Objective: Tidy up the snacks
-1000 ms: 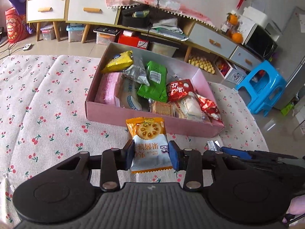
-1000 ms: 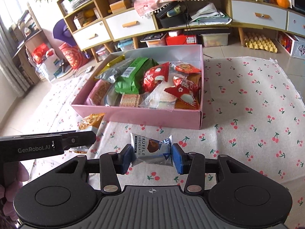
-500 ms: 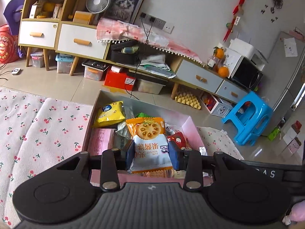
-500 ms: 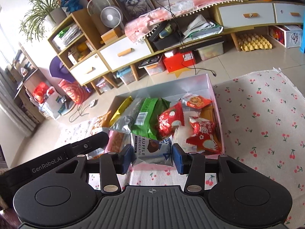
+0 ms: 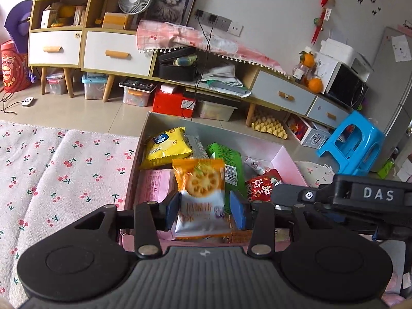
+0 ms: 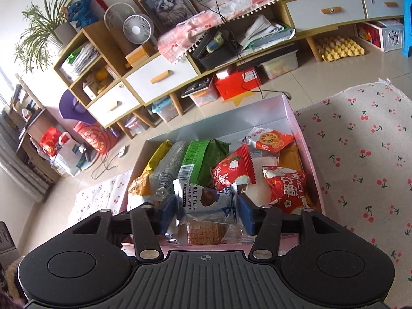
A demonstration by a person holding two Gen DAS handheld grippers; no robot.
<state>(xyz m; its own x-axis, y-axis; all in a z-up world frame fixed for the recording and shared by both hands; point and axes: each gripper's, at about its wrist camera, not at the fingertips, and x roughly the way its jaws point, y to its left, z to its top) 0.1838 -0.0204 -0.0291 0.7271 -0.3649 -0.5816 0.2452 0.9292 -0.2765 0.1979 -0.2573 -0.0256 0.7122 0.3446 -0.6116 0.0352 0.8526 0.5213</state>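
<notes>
An open pink box [image 5: 288,155] [image 6: 291,118] on the cherry-print cloth holds several snack packets. My left gripper [image 5: 204,212] hovers over the box's near end. Its jaws are opening, and an orange and white biscuit packet [image 5: 199,193] hangs blurred between the blue pads, with a gap at the right pad. My right gripper [image 6: 206,213] is also over the near end with its jaws opening. A silver truffle chocolate packet [image 6: 206,200] sits loose between them, tilted. The right gripper's black body [image 5: 360,195] shows at the right of the left wrist view.
The cherry-print cloth [image 5: 64,170] [image 6: 360,139] spreads to both sides of the box. Beyond it is tiled floor with storage bins [image 5: 94,85], a red box [image 5: 172,100], low cabinets [image 5: 116,54] and a blue stool [image 5: 352,144].
Both grippers moved forward from above the cloth to over the box. Their jaws have widened, and each packet, gripped before, now sits loose between the pads.
</notes>
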